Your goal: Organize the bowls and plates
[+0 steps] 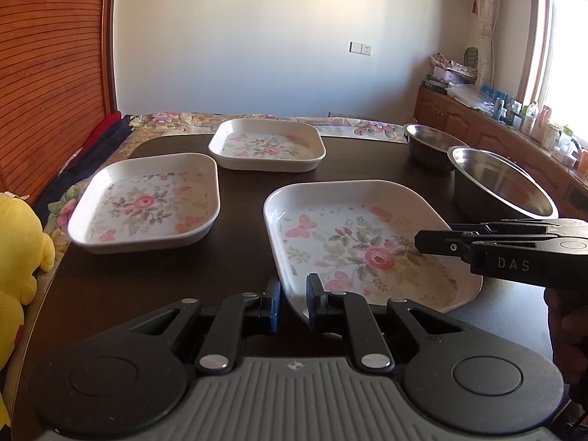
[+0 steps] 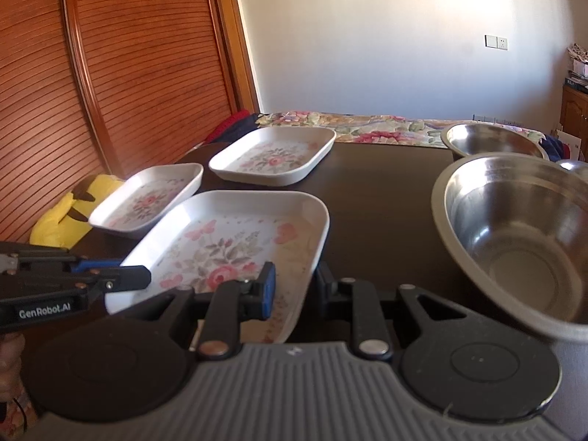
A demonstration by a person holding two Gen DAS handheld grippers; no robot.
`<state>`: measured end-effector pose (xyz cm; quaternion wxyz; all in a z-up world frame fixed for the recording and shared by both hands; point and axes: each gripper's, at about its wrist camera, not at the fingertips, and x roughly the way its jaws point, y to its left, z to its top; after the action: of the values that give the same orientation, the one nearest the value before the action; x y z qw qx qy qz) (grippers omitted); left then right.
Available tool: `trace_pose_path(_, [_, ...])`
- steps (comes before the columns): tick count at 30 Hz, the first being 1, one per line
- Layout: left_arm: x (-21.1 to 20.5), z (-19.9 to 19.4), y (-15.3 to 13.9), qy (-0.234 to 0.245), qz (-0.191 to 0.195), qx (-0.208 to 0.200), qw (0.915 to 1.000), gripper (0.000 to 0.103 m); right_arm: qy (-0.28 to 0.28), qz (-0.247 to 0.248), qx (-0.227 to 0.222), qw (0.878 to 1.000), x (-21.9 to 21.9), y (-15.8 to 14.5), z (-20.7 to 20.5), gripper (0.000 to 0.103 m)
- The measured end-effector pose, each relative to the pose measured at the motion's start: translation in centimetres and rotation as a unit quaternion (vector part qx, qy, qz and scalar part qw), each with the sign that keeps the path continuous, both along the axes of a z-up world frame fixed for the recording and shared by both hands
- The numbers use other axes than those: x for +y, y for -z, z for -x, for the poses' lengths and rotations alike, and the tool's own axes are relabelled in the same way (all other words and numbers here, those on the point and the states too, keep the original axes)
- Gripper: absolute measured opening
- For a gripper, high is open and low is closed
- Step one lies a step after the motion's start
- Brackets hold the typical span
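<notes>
Both jaws are clamped on the near plate (image 1: 367,242): your left gripper (image 1: 294,303) pinches its near-left rim, your right gripper (image 2: 294,290) its near-right rim, at the tabletop's (image 1: 242,228) near edge. Lift level, both hands together, and clear the near bowl (image 2: 514,235). Count: three plates, two bowls along the right edge.

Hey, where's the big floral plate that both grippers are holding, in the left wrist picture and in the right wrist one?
Left wrist view: the big floral plate fills the lower centre-right, its near-left corner between the left gripper pads.
Right wrist view: it lies lower centre-left, its near-right edge in the right gripper.
Shared landmark: the near steel bowl, just right of the plate in both views.
</notes>
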<state>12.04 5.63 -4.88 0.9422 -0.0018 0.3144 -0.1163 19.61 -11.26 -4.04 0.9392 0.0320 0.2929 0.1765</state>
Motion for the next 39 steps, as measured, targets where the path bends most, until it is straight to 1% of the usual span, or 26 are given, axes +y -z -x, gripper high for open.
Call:
trace_pose_path(8, [0.7, 1.9, -0.1, -0.001, -0.009, -0.004, 1.0000, 0.016, -0.004, -0.004, -0.001, 1.000, 0.4, 0.2, 2.0, 0.025])
trace_pose_path(19, [1.9, 3.6, 0.4, -0.009, -0.011, 0.006, 0.9999, 0.016, -0.019, -0.012, 0.005, 1.000, 1.4, 0.7, 3.7, 0.025])
trace_pose_path(29, [2.4, 4.1, 1.0, -0.014, -0.013, 0.013, 0.9997, 0.016, -0.032, -0.013, 0.006, 0.999, 2.0, 0.7, 4.8, 0.026])
trace_pose_path(39, [2.5, 3.9, 1.3, -0.017, -0.011, 0.014, 0.9997, 0.016, -0.032, -0.014, 0.013, 0.999, 2.3, 1.1, 5.2, 0.026])
